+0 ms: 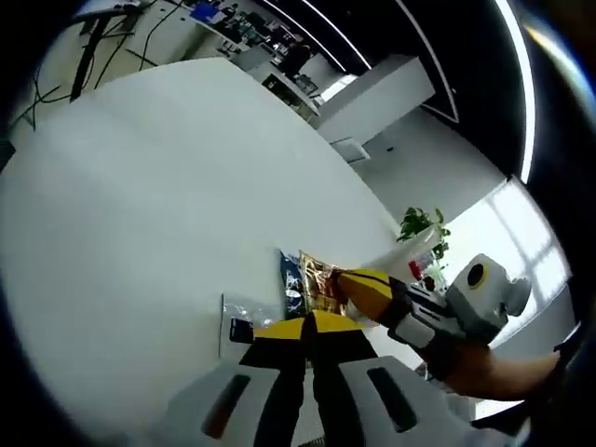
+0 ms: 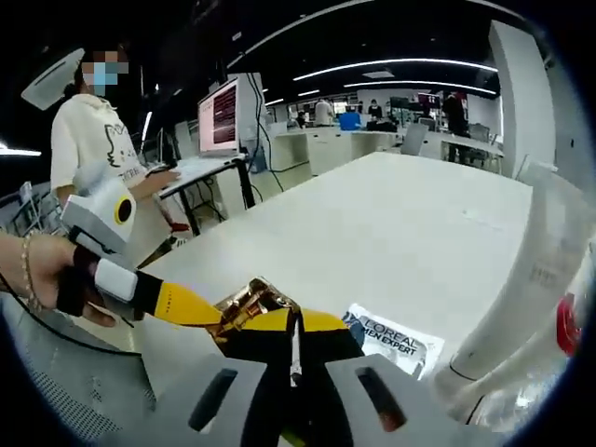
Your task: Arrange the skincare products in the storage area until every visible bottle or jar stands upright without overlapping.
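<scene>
Gold foil is the material between the two tools now: a small shiny gold packet lies on the white desk, and both grippers meet at it. In the left gripper view, the left gripper has its yellow-and-black tips pressed together with no gap, just beside the gold packet, and I cannot tell if a corner of the foil is pinched between them. The right gripper comes in from the side and its tip touches the gold packet. In the right gripper view, the right gripper also looks clenched, next to the gold packet, while the left gripper reaches the packet from the other side. A blue packet lies touching the gold packet, a clear sachet with a dark label rests near it, and a printed sachet is just beside it. A white tube stands close to the gold packet. My judgement is that foil is slippery and thin, so it may slide out or tear if both grippers pull apart. A careless swing could also knock the white tube over.
</scene>
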Tool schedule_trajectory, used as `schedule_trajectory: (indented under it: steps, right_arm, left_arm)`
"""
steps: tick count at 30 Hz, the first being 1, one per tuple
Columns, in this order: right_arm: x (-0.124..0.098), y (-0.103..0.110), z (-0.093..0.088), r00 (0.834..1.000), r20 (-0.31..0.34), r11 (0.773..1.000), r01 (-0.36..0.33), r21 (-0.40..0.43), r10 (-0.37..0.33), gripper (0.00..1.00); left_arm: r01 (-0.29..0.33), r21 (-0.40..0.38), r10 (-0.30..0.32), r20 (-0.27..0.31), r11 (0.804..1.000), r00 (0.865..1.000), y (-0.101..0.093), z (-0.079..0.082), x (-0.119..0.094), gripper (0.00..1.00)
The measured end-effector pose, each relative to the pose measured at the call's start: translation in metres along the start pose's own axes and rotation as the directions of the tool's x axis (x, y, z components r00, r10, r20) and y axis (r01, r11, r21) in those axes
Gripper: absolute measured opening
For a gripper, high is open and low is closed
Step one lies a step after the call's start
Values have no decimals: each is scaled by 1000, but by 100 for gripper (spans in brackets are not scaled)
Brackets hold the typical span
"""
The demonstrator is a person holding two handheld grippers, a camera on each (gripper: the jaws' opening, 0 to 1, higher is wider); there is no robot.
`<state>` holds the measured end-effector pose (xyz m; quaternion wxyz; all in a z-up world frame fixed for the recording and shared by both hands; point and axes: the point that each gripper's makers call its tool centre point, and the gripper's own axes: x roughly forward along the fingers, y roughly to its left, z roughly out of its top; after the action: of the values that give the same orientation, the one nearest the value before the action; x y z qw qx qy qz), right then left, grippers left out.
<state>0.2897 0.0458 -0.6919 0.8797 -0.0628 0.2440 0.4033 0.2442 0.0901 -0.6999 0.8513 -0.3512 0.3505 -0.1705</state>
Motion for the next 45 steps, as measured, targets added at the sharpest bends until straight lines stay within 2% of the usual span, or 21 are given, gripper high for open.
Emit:
schedule_trajectory:
  steps: [7,21,25,39,41,43,45]
  right_arm:
    - [27,-14,-7,999,-25,1000,23,-21,-23,2]
    - [70,-31,-27,996,-83,995,31,-94,-39,2]
    - [69,-30,-27,994,-104,992,27,-125,-40,1]
    - [81,-32,-35,988,-138,978,37,-207,-67,1]
    - [82,-34,-35,988,-138,977,38,-210,-69,1]
    - [82,-34,-36,988,-139,977,38,-209,-68,1]
    - [83,-33,-36,988,-137,974,36,-223,-68,1]
  left_arm:
    - [-35,21,35,-14,999,999,26,13,23,0]
    - [-86,42,88,-43,995,995,48,17,49,0]
    - [-104,73,109,-57,992,992,58,16,57,0]
    - [-136,166,149,-68,977,987,69,20,61,0]
    - [-130,203,146,-67,971,987,68,21,61,0]
    - [-133,265,154,-60,955,986,70,24,61,0]
    - [-142,377,175,-55,915,983,68,25,60,0]
